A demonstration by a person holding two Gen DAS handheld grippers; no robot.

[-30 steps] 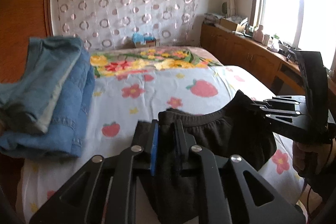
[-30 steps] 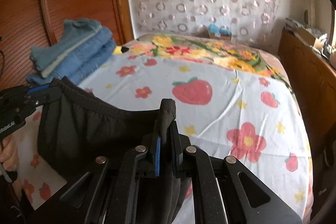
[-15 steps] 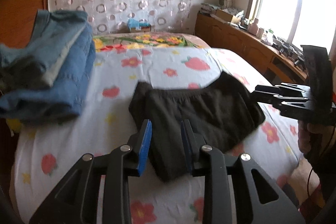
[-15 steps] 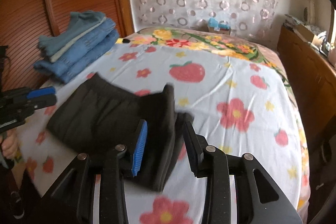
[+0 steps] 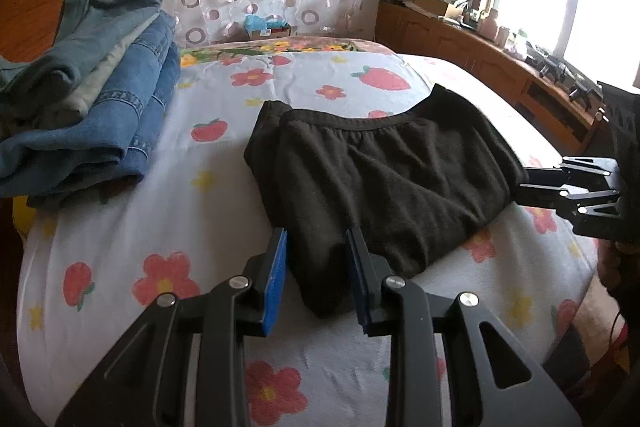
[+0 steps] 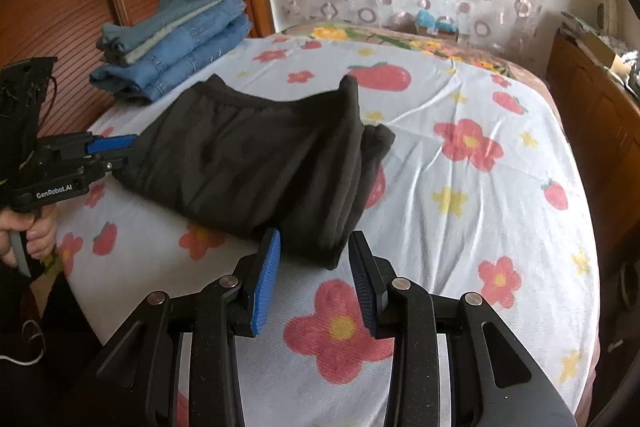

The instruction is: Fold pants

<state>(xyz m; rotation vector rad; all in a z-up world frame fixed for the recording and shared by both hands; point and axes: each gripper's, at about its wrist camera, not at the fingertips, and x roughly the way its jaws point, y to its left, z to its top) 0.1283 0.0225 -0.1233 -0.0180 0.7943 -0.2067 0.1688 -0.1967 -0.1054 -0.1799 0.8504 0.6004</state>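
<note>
the black pants (image 5: 384, 175) are laid folded on the bed (image 5: 168, 187); soft and limp, they are best pinched at the edges. both hand-held grippers, left (image 5: 316, 271) and right (image 6: 314, 275), are held released.

Home bedroom: floral-sheeted bed (image 5: 224, 155), wooden cabinets (image 5: 472, 55).

Folded black pants (image 6: 256, 163) lie on the flowered bed (image 6: 480, 211); the right claw (image 6: 314, 259), spread apart, sits at their near edge.
</note>
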